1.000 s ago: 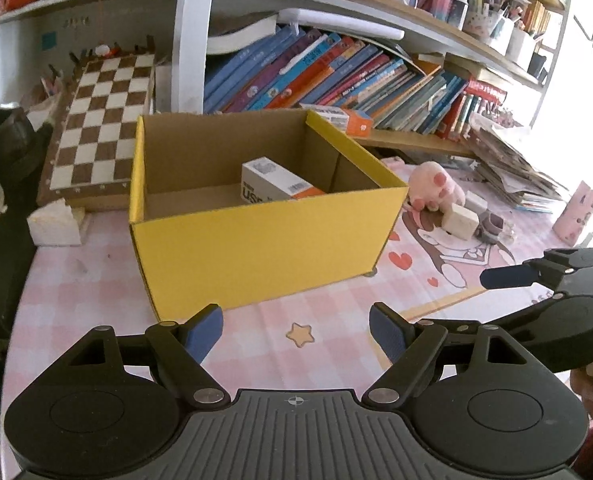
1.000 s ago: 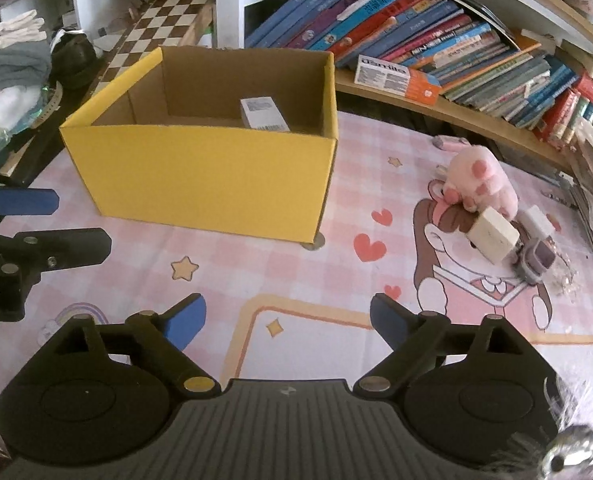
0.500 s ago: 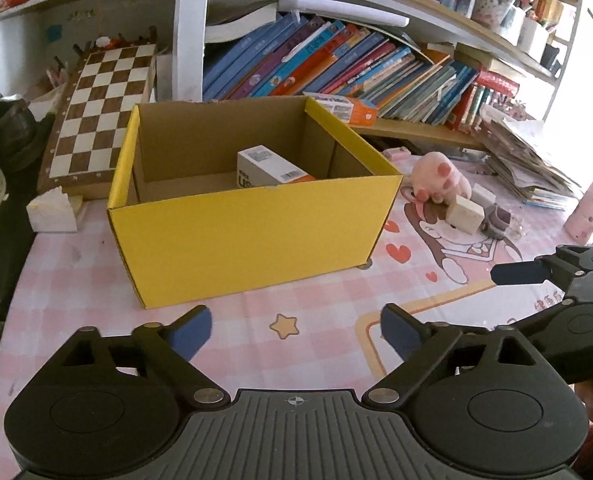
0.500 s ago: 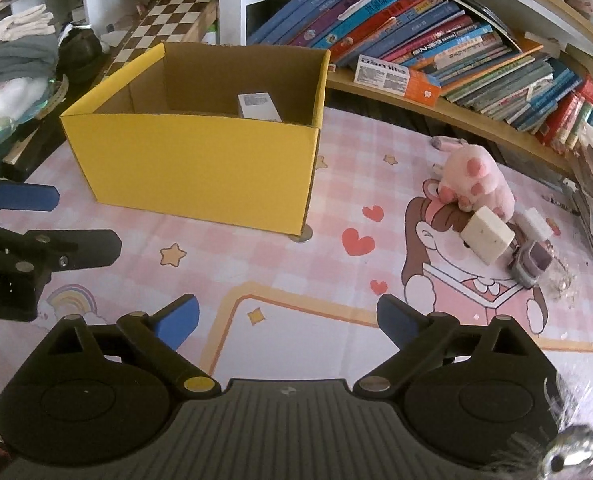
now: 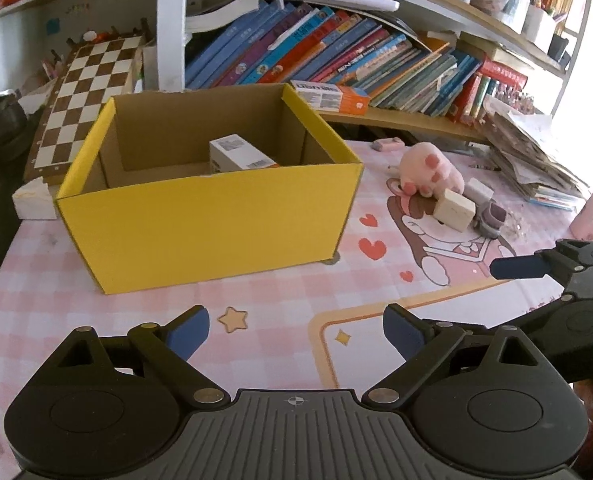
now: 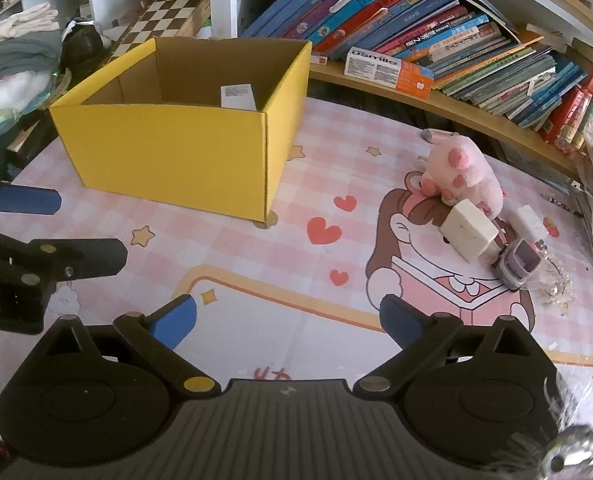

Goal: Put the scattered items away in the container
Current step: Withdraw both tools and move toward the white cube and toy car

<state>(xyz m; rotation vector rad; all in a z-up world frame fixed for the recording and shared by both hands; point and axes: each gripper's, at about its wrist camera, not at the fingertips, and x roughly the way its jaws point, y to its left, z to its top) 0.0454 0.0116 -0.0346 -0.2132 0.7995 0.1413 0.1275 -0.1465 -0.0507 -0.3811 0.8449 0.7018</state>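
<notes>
Both grippers' fingers apart; white carton [image 5: 238,153] in yellow box [image 5: 216,232].

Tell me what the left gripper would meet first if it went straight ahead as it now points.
Probably the yellow cardboard box. The open, empty left gripper points over bare pink tablecloth toward the box's near wall. Depth is unclear in the fisheye view, so it might touch the cloth first if angled downward.
</notes>
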